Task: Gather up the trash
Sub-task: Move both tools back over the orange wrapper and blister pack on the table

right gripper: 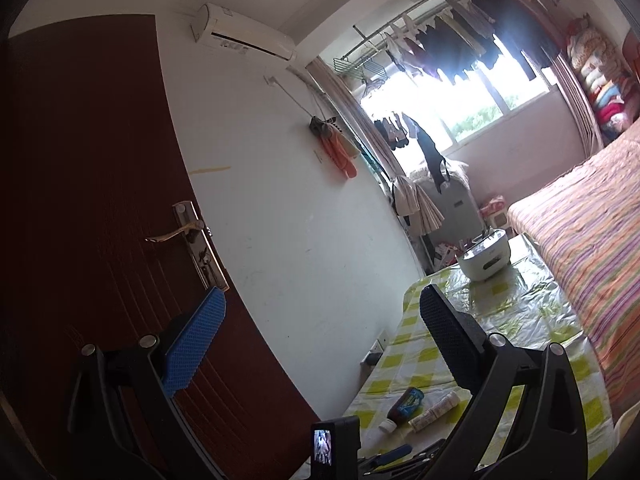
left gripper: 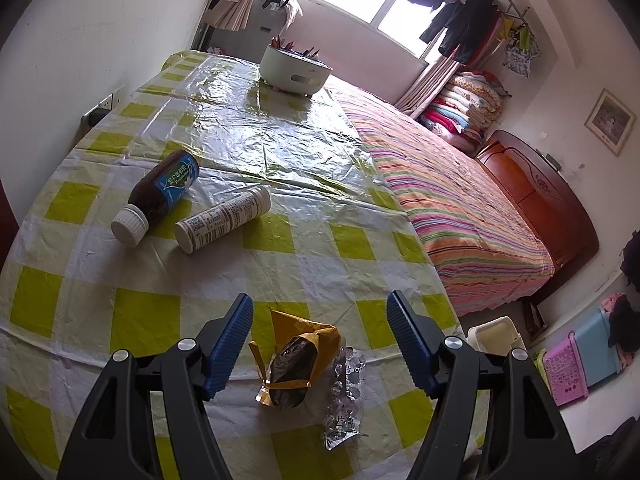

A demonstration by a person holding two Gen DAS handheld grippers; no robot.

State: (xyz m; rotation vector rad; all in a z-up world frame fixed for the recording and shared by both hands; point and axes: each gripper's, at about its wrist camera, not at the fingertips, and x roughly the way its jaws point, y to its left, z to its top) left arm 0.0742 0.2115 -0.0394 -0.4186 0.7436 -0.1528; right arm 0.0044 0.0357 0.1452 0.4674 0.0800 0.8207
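Item: crumpled yellow wrapper (left gripper: pixel 294 356), on the checked tablecloth (left gripper: pixel 160 280), touching a foil blister pack (left gripper: pixel 346 396). I hold the left gripper (left gripper: pixel 320 344) apart around it, empty; right gripper (right gripper: pixel 320 344) apart, aloft. Risk: closing may pinch cloth or snag the blister pack.

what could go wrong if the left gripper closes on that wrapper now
1. The crumpled yellow foil wrapper touches the silver blister pack; the open left gripper may pinch both, or drag the pack off the near table edge.
2. The thin wrapper could slip from the blue ribbed fingers.
3. The brown bottle and white tube lie on their sides and could roll if the plastic tablecloth is tugged.
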